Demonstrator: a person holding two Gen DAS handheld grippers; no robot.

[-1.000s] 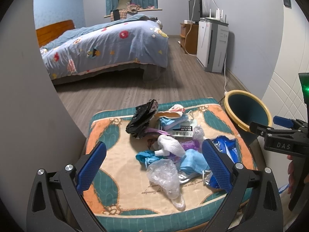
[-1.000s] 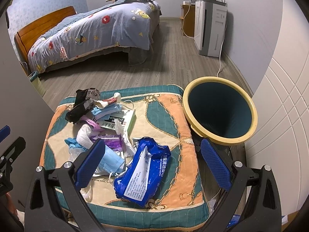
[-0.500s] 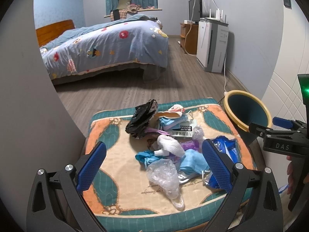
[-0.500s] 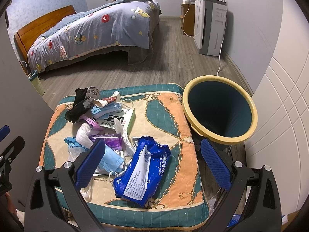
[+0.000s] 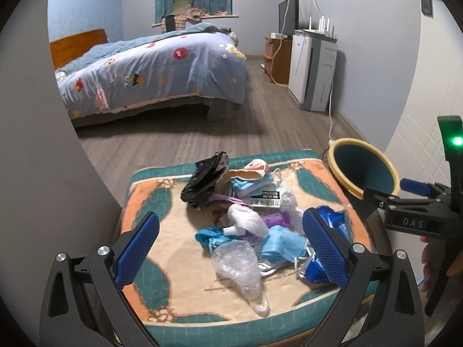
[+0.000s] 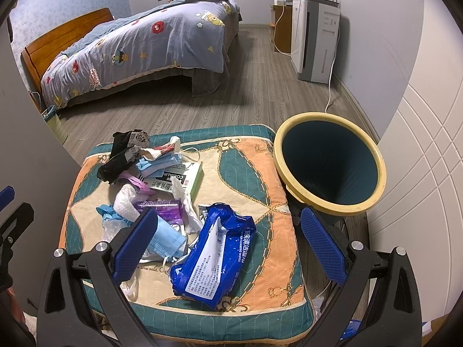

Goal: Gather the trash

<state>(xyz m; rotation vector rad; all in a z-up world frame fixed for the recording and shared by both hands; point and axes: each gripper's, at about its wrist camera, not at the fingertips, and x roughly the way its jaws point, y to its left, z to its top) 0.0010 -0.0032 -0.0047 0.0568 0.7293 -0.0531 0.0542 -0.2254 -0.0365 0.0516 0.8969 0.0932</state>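
Right wrist view: right hand-held gripper (image 6: 228, 244) spread, empty, over blue wipes pack (image 6: 214, 256); bin (image 6: 330, 163) beside cushion (image 6: 260, 170). Left hand-held gripper (image 5: 231, 248) spread above clear bag (image 5: 240, 266).

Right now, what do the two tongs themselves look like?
Both the left tongs and right tongs are black angular plastic frames with silver screws and two blue, mesh-textured pads. Seen from the left camera, the right tongs carry white "DAS" lettering and a green light.
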